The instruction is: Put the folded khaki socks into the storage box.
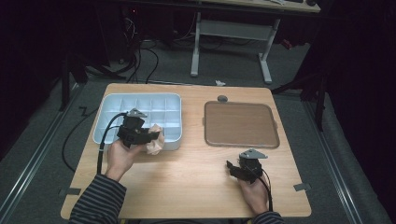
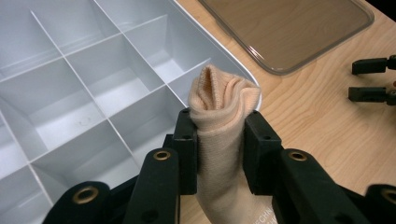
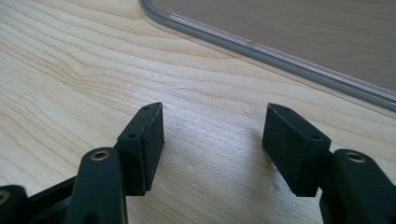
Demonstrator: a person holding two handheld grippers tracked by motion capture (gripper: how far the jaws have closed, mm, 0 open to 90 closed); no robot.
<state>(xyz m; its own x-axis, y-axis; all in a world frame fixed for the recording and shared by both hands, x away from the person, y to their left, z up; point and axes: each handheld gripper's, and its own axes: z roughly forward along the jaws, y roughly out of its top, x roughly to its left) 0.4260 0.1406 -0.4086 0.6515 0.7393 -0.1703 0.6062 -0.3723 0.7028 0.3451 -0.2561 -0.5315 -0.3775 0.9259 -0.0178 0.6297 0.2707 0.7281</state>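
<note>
One rolled sock (image 1: 155, 141) is sitting pinched in the left tongs (image 1: 150, 136) in the high view, hanging over the near right corner of the white divided tray (image 1: 108, 103), while the right tongs (image 1: 232, 167) are resting well apart by the brown lid (image 1: 240, 124). In the left gripper view the sock's (image 2: 223, 123) long axis is running up between the pads, its open end pointing away toward the tray (image 2: 93, 88) corner compartment just beyond. In the right gripper view the right tongs (image 3: 212, 140) are standing spread and empty over the bare table (image 3: 70, 70)
</note>
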